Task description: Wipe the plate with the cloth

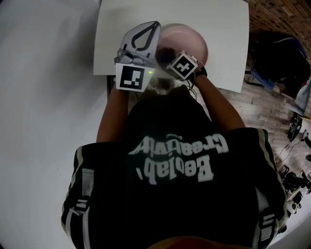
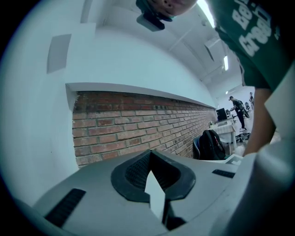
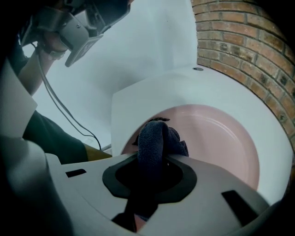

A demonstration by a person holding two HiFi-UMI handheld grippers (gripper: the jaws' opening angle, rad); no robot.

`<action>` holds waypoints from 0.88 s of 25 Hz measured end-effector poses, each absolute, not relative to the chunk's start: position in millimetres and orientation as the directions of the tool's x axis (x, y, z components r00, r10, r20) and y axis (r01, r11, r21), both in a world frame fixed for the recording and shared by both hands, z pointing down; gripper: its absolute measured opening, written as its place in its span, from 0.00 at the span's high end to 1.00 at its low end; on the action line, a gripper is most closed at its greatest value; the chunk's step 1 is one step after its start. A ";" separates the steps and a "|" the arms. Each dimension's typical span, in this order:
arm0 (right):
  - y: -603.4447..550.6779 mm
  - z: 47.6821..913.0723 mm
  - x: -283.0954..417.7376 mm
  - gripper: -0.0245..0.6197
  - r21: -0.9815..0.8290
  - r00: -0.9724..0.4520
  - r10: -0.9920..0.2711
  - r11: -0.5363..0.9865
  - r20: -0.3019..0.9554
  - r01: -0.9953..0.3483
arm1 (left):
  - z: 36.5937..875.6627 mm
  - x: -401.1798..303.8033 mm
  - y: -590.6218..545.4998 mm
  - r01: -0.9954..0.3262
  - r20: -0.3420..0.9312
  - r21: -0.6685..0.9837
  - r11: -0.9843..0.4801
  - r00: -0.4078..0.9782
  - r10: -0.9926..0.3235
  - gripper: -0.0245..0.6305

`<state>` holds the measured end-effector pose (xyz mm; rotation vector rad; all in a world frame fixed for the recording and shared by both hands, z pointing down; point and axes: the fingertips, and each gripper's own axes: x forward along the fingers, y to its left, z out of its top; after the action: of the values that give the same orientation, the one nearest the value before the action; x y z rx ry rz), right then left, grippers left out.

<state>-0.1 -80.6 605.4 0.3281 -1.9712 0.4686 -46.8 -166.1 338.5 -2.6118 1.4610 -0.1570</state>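
clamping cloth [image 3: 154, 143] over plate [image 3: 221, 138] (near table [image 3: 152, 92] edge)

A person in a dark T-shirt with white lettering leans over a white table [image 1: 218, 29], a gripper in each hand. The left gripper [image 1: 154, 26] points away from the body beside the left edge of a pink plate [image 1: 194, 41], its grey fingers [image 1: 130, 35] meeting at their tips and its marker cube facing up. The right gripper [image 1: 181, 63] is angled over the near part of the plate, where a dark cloth [image 1: 166, 51] shows just ahead of its cube. A dark backpack [image 1: 277, 53] sits on the wooden floor to the right, below a brick wall [image 1: 284, 12].
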 end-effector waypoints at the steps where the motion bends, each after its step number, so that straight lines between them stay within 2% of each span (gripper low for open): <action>1: -87.5 604.5 -1.9 0.87 -0.168 -0.424 -0.033 0.888 0.905 -0.428 | 339.4 -47.2 -166.0 -0.838 0.024 -0.176 -0.516 0.521 -0.853 0.96; 9: -132.3 609.3 -2.1 0.87 -0.071 -0.387 -0.095 0.917 0.917 -0.393 | 340.3 -50.5 -170.0 -0.837 0.030 -0.187 -0.514 0.518 -0.855 0.96; 22: -181.7 609.2 55.0 0.87 0.038 -0.289 -0.206 0.867 0.935 -0.498 | 344.7 -38.3 -176.0 -0.820 0.041 -0.175 -0.545 0.547 -0.836 0.96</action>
<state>55.0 -181.7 609.2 0.5253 -1.8716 0.3109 -38.3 -176.0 344.7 -2.6417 1.4229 -0.1804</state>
